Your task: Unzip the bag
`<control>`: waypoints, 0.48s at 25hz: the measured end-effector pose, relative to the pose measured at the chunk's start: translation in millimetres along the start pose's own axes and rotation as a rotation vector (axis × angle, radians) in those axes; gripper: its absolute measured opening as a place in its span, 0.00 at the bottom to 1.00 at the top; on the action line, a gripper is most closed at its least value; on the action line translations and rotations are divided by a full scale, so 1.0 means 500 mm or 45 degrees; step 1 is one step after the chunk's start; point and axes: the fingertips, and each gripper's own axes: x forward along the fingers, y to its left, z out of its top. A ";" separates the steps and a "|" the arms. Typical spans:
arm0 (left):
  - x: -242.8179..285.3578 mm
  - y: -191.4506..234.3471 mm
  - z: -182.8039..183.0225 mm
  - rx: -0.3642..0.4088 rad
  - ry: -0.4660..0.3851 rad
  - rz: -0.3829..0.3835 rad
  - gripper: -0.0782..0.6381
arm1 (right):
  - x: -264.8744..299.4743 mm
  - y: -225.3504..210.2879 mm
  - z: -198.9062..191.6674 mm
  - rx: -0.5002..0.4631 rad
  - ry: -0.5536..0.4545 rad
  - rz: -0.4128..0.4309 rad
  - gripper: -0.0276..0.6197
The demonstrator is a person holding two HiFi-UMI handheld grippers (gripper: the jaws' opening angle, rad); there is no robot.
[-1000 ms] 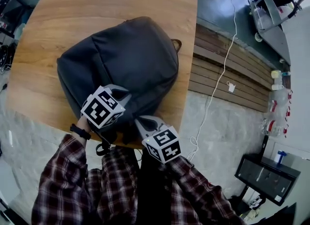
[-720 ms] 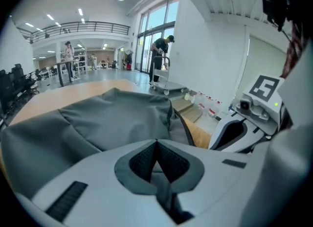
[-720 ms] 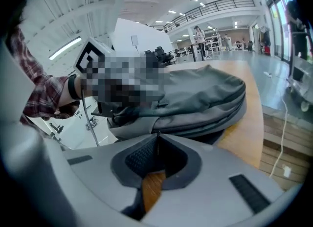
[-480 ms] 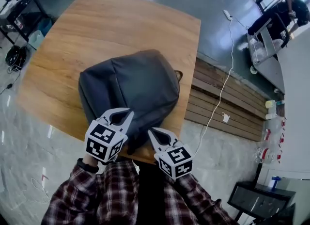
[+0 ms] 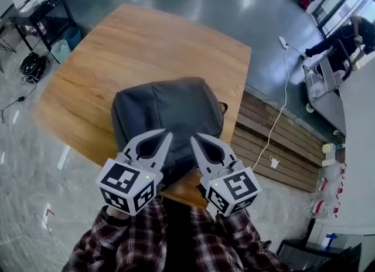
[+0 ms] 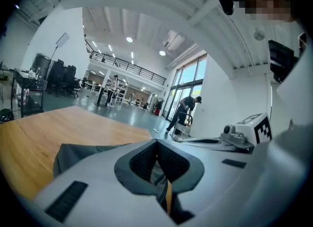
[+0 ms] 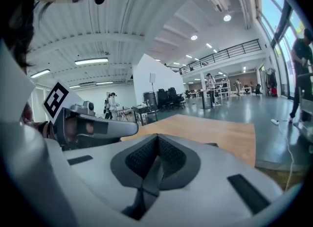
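Observation:
A dark grey backpack (image 5: 170,112) lies on the wooden table (image 5: 140,42), its near end at the table's front edge. My left gripper (image 5: 167,135) and right gripper (image 5: 194,139) hover side by side above that near end, both shut with nothing between their jaws. In the left gripper view the shut left gripper (image 6: 156,143) points over the backpack (image 6: 80,152), and the right gripper (image 6: 244,133) shows beside it. In the right gripper view the shut right gripper (image 7: 156,137) faces across the table (image 7: 220,133), with the left gripper (image 7: 93,125) at its left. I cannot make out the zip.
Right of the table lies a strip of wooden slats (image 5: 281,142) with a white cable (image 5: 275,118) across it. A person bends over a metal cart (image 5: 325,71) at the far right. A black trolley (image 5: 44,1) and a blue bin (image 5: 63,49) stand at the far left.
Both grippers have risen from the backpack's near end towards the head camera and now sit level, side by side. The head view has tilted up, showing more table and floor.

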 end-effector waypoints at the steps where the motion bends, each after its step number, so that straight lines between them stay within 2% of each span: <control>1: -0.006 -0.008 0.014 0.010 -0.027 -0.006 0.12 | -0.003 0.008 0.015 0.002 -0.022 0.012 0.06; 5: -0.018 -0.027 0.033 0.045 -0.089 -0.025 0.12 | -0.017 0.028 0.051 0.081 -0.080 0.076 0.06; 12: -0.002 -0.045 0.028 0.036 -0.069 -0.037 0.12 | -0.027 0.010 0.064 0.094 -0.099 0.075 0.06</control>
